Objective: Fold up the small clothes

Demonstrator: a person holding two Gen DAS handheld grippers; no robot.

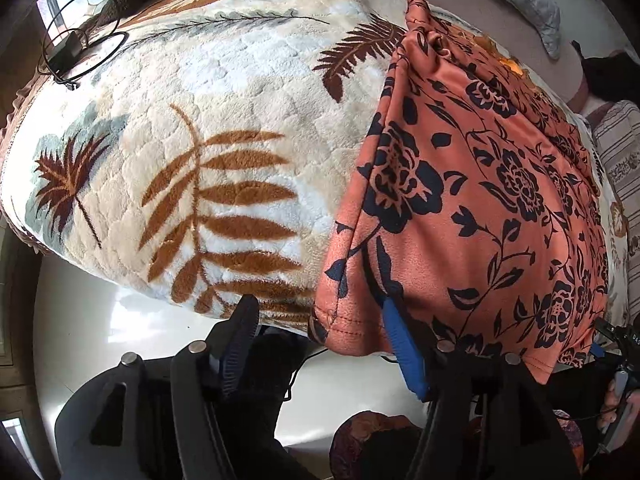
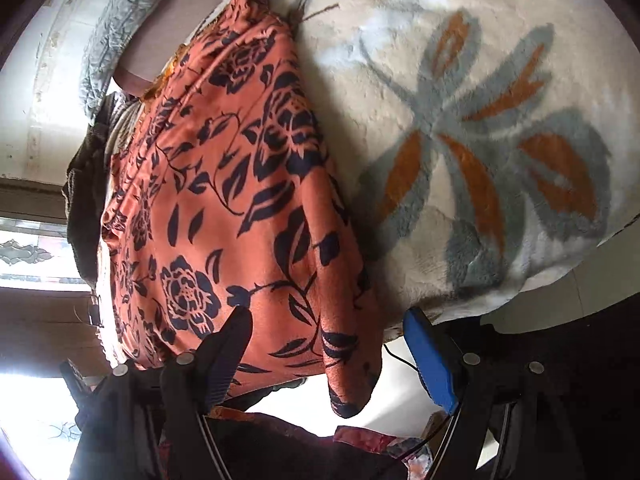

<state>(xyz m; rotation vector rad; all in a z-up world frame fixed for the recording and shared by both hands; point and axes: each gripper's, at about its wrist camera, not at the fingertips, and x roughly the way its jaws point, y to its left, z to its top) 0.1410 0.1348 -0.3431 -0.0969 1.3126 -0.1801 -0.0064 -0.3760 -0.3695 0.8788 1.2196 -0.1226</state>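
On fleece leaf-print blanket: orange floral garment, folded, near hem overhanging the bed edge. Left gripper spread wide, blue finger against the hem, nothing clamped. Right gripper also wide, hem hanging between its fingers, ungripped. Black box with coiled cable at far corner. Grey pillow beyond garment.

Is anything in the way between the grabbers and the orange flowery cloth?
Nothing visible. The orange cloth hangs over the blanket edge, right at the open left gripper and open right gripper, whose fingers straddle its hem.
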